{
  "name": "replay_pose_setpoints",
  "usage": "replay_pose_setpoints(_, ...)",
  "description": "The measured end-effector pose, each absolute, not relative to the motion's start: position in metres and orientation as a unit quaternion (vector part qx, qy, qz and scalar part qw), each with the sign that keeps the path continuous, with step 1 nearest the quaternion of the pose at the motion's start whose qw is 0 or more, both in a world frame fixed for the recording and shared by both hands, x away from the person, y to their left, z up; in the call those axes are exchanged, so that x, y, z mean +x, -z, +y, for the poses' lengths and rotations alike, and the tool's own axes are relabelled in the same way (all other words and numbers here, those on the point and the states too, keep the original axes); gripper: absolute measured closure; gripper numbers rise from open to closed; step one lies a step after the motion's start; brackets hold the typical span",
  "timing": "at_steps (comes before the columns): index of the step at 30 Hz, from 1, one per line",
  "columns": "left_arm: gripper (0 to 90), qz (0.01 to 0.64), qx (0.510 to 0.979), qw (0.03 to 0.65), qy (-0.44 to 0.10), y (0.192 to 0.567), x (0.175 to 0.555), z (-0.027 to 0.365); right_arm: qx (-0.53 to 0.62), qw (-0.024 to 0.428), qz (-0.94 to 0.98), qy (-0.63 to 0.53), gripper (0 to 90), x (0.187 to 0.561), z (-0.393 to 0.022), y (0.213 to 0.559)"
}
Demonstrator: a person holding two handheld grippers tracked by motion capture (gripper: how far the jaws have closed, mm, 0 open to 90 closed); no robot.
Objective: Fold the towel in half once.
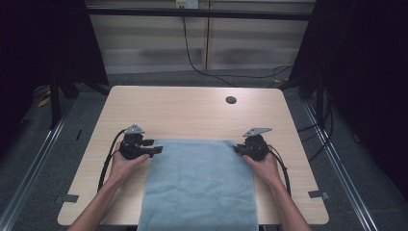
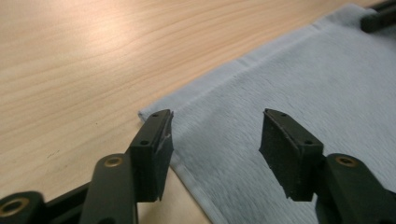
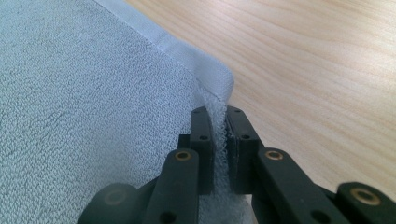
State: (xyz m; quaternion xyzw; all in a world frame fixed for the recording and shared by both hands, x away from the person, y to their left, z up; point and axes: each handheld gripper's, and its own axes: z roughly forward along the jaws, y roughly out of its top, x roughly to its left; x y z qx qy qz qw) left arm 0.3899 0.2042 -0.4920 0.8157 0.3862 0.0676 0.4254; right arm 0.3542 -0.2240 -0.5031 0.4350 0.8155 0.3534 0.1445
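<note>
light wood table (image 1: 192, 108) with rounded corners and a dark round cable hole (image 1: 231, 100) near its far right. grey carpet floor (image 1: 43, 144) around it, metal rails (image 1: 29, 168) running along both sides. far wall (image 1: 154, 43) is pale horizontal panelling with a dark bar across the top; a black cable (image 1: 192, 60) hangs down it onto the floor. black curtains (image 1: 365, 57) left and right. grey tape patches (image 1: 317, 194) sit at the table's near corners. lighting dim, even.
</note>
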Motion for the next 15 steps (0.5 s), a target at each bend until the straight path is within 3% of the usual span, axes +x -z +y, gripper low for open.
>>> replay_pose_setpoints(5,42.8,0.395,0.818,0.408,-0.088,0.503,0.396,0.199,0.435,0.148,0.813,-0.357,83.0,0.353,-0.224,0.504)
replay_pose_setpoints(15,44.9,0.352,0.842,0.386,-0.135,0.508,0.394,0.187,0.437,0.143,0.81,-0.363,82.8,0.353,-0.225,0.505)
